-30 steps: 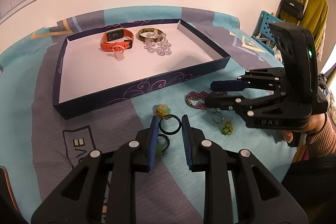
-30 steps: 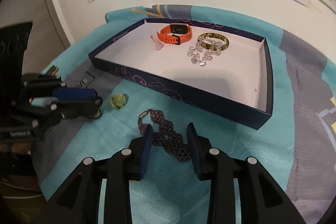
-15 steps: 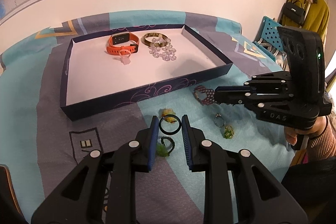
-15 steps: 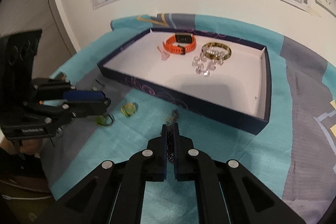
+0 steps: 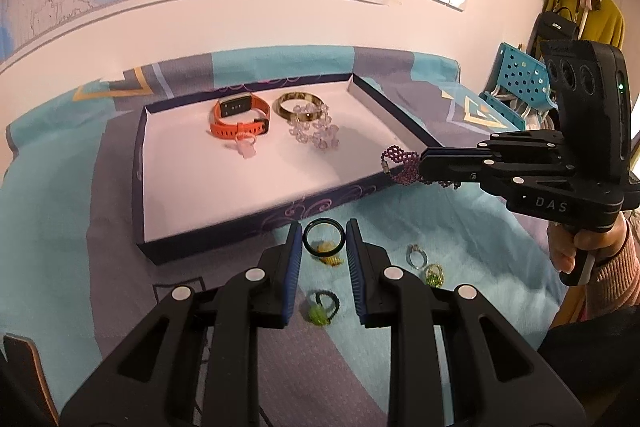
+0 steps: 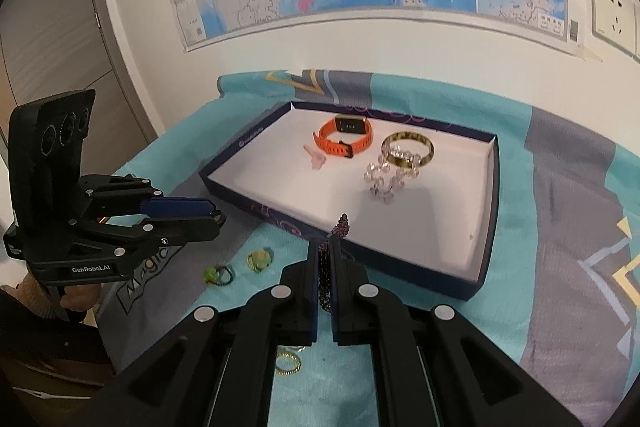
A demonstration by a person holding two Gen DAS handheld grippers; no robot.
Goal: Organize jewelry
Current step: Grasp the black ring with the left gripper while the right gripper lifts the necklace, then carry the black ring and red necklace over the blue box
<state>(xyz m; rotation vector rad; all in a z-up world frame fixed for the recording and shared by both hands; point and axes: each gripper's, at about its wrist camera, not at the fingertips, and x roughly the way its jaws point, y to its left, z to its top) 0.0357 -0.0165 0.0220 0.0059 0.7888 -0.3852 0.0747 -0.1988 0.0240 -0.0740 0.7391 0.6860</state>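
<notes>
1. Landmark: shallow navy cardboard box lid with white inside (image 5: pixel 256 223), open side up on the teal-and-grey patterned cloth (image 5: pixel 48 211).
2. In the box lid, all at its far end: orange silicone smartwatch (image 5: pixel 239 118), tortoiseshell-and-gold bangle (image 5: pixel 298 105) just right of it, clear crystal bead bracelet (image 5: pixel 314 131) touching the bangle's near edge, small pale pink plastic piece (image 5: pixel 245 147) against the watch strap's near side. Rest of the lid floor is bare white.
3. Right gripper (image 6: pixel 329 259): jaws fully closed on the dark purple beaded mesh bracelet (image 5: pixel 402 163). Bracelet is off the cloth, held at the lid's near right corner; one end sticks out past the fingertips over the rim, the other hangs behind the pads.
4. Left gripper (image 5: pixel 323 241): jaws part open, pinching the thin black ring (image 5: pixel 323 235) at its two sides. Ring is in the air just in front of the lid's near wall.
5. On the cloth in front of the lid's near wall: yellow-green stone ring (image 5: pixel 330 255), green-stone ring with black band (image 5: pixel 322 309), silver ring (image 5: pixel 416 257), gold ring with green stone (image 5: pixel 434 274).
6. Thin gold hoop (image 6: pixel 287 363) also on the cloth on that side, under the right gripper.
</notes>
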